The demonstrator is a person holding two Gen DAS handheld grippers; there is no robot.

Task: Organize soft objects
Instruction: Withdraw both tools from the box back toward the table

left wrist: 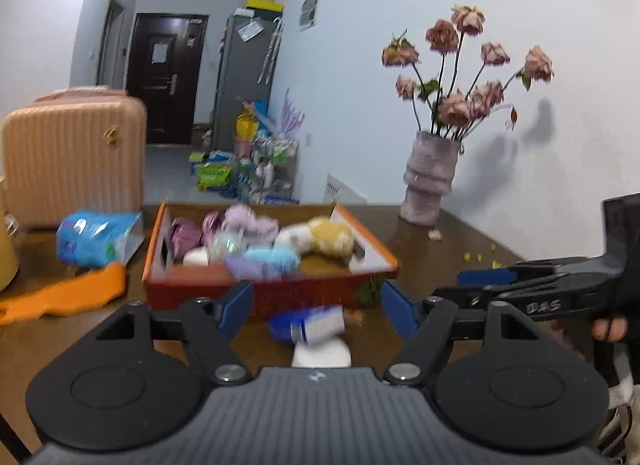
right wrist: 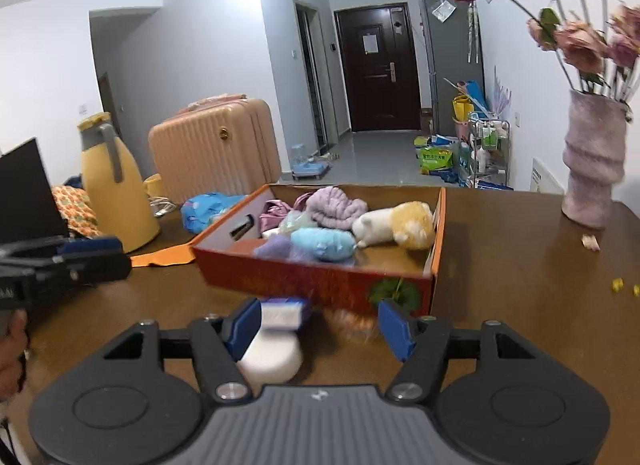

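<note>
Spreading across the room's foreground, a brown table carried a red-and-orange cardboard box heaped with soft things: a lilac knit bundle, a yellow-and-white plush toy and a light blue plush. Both pairs of tongs hung short of the box's near wall. The left gripper stood wide with nothing pressed between its blue pads; a blue-and-white soft object and a white pad lay on the table in the gap, blurred. The right gripper was likewise spread, the same blue-and-white piece and white pad sitting just beside its left-hand finger, while a small orange fuzzy item lay between the pads, touching neither.

Only the right wrist view took in the yellow thermos jug and the left gripper's side profile. Only the left wrist view showed the full bouquet of dried roses above the grey vase, and the right gripper held in a hand.
</note>
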